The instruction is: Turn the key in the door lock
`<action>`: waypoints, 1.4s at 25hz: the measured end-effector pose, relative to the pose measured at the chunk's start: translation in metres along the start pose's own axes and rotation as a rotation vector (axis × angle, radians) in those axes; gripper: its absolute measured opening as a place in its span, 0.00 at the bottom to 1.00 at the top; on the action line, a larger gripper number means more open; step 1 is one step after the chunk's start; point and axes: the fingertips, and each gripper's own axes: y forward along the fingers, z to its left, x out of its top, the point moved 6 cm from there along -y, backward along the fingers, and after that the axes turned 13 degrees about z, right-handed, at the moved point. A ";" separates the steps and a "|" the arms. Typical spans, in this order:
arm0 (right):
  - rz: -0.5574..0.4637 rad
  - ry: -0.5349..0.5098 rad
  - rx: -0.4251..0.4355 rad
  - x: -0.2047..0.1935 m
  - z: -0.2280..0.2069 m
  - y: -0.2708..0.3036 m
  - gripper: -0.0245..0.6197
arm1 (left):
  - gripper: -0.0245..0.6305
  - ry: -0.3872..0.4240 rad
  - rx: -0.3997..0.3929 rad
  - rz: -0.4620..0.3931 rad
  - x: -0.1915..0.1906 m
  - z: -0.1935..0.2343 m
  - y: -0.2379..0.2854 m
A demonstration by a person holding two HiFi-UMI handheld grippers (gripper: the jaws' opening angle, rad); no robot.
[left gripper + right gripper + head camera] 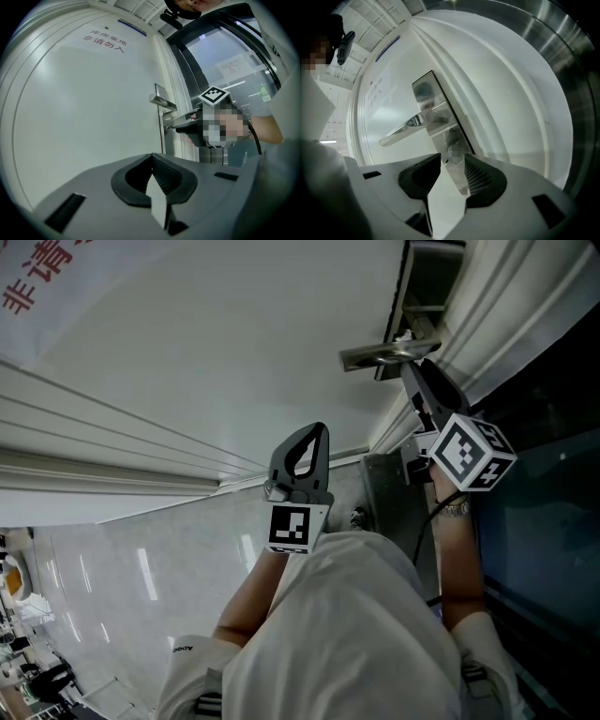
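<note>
**Right gripper at the lock, jaws spread**

Nearest the head camera, the left hand-held gripper (311,431) was held short of the door, well apart from the lock. Its own view showed its jaws pressed together at the tips with nothing between them. Its marker cube (290,527) faced the camera.

Further in, the right hand-held gripper (453,159) pointed roughly level at the lock (454,153). Its jaws were spread, one tip on each side of the small round part, and neither pad visibly pressed on it. That round part sat in the steel plate (424,92) just below the lever handle (407,129), at the door's edge. It was too blurred to tell a key's head from the cylinder face. The second marker cube (473,454) rode behind this gripper.

Beyond them rose the white door (234,352), with red print (37,277) near its top and dark glass (544,521) to the right.

The step in hand looked like taking a grip for a turn:
- The jaws would need to close squarely on the key's head.
- The gripper should stay in line with the keyhole.
- The wrist should then roll about that line, with no sideways prying.
- The upper jaw should keep clear of the lever above.
- The left gripper was best kept back, or ready for the handle.

Counted:
- two hand-held grippers
- two marker cubes
- one lever handle
- one steel plate
- one lock
- one door
</note>
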 end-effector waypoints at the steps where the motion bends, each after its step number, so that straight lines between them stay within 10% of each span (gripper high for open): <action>1: 0.005 -0.032 -0.008 0.000 0.001 0.000 0.25 | 0.05 0.000 0.001 0.000 0.000 0.000 0.000; 19: 0.047 -1.025 -0.489 -0.008 0.032 0.004 0.30 | 0.05 -0.005 0.007 0.000 -0.001 0.002 0.000; 35: 0.181 -1.723 -0.639 -0.022 0.028 0.021 0.28 | 0.05 -0.007 0.002 -0.004 -0.001 0.002 -0.003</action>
